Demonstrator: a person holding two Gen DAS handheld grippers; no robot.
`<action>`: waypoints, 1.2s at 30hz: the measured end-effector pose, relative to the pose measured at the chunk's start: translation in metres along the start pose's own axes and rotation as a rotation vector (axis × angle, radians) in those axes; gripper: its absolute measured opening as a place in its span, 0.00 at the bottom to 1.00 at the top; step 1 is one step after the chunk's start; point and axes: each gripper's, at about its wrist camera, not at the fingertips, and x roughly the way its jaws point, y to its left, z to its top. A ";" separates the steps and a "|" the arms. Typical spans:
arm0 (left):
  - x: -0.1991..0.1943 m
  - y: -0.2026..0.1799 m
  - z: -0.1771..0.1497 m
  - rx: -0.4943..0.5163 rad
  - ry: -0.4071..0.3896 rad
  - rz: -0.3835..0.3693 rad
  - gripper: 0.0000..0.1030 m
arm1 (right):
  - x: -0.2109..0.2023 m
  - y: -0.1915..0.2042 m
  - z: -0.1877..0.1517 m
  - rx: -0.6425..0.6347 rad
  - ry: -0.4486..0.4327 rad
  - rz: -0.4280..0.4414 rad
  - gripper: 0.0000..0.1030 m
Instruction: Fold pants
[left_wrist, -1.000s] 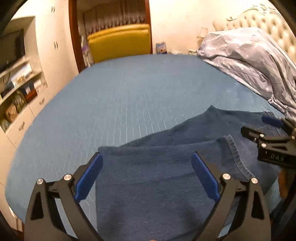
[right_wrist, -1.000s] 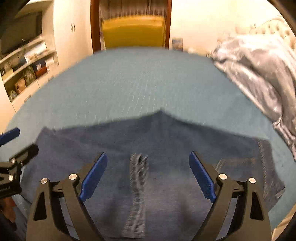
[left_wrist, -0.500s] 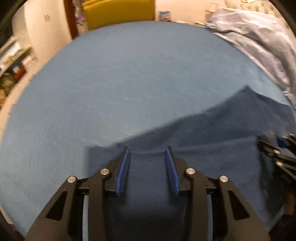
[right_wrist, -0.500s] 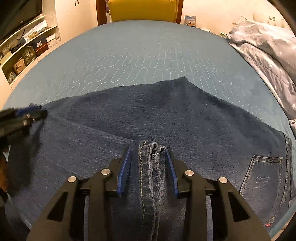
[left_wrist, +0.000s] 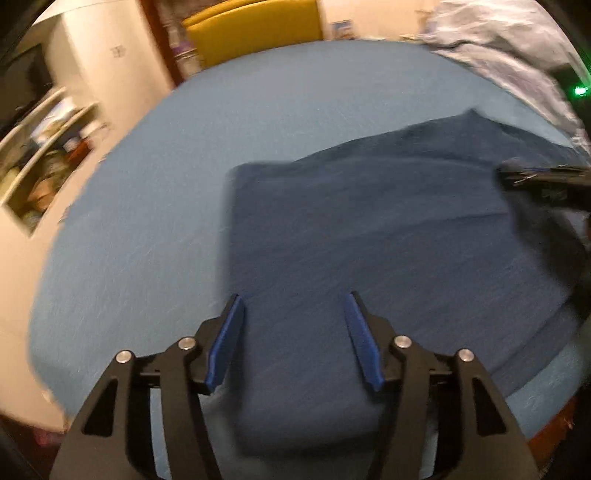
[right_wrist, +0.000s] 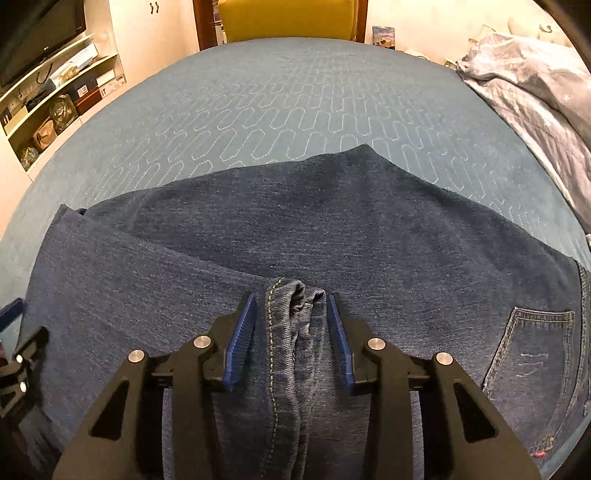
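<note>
Dark blue jeans (right_wrist: 332, 229) lie folded across the blue bed cover (right_wrist: 295, 103), with a back pocket (right_wrist: 532, 350) at the right. My right gripper (right_wrist: 290, 299) is shut on a bunched, stitched hem (right_wrist: 291, 325) of the jeans, a blue pad on each side of it. It also shows at the right edge of the left wrist view, as the right gripper (left_wrist: 535, 177). My left gripper (left_wrist: 293, 299) hangs over the left part of the jeans (left_wrist: 369, 221), jaws opening. Flat denim lies below the gap and the pads do not press it. That view is blurred.
A grey starred duvet (right_wrist: 535, 92) is heaped at the right of the bed. A yellow chair (right_wrist: 288, 18) stands beyond the far edge, by a doorway. Wall shelves (right_wrist: 55, 103) with boxes and bags and a dark screen (right_wrist: 37, 33) are at the left.
Both grippers dropped onto the jeans. The right one closed from wide open onto the bunched hem and stays there. The left one narrowed, then widened again and pulled back from the cloth.
</note>
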 end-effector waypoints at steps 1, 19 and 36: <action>-0.002 0.005 -0.004 -0.013 0.009 0.053 0.60 | -0.004 -0.001 0.000 0.008 -0.004 0.002 0.34; -0.034 0.046 -0.046 -0.260 0.026 -0.195 0.67 | -0.071 0.000 -0.052 -0.047 -0.053 0.002 0.36; -0.020 0.079 -0.078 -0.516 0.054 -0.494 0.43 | -0.048 0.014 -0.078 -0.120 0.032 -0.084 0.39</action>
